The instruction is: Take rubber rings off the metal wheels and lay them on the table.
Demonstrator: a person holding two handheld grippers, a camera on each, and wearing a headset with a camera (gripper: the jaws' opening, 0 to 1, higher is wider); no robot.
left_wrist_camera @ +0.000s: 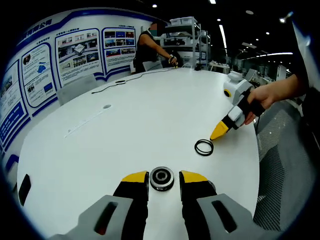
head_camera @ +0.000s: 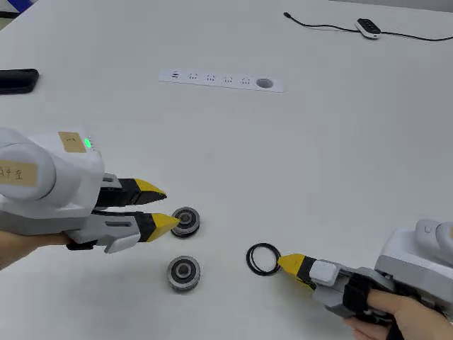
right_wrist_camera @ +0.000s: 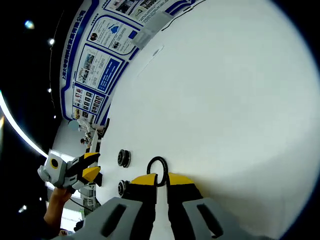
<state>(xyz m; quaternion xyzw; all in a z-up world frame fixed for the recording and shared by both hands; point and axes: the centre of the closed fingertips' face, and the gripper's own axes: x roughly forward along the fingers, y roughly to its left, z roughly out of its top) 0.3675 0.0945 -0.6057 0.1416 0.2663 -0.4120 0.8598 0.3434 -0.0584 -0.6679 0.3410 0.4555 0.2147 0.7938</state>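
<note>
On the left, we judge the step in hand to be gripping the far metal wheel. We should ease the left gripper forward until its spread jaws straddle the wheel squarely, then close on the metal sides and leave the rim free for peeling. This gripper lies level, pointing right. The near wheel sits just beside the far one. Further right, the rubber ring lies flat on the table; it looks doubled, perhaps two rings. The right gripper reaches in low from the near right, its jaws set close about the ring's near edge, though we cannot tell whether they pinch it
</note>
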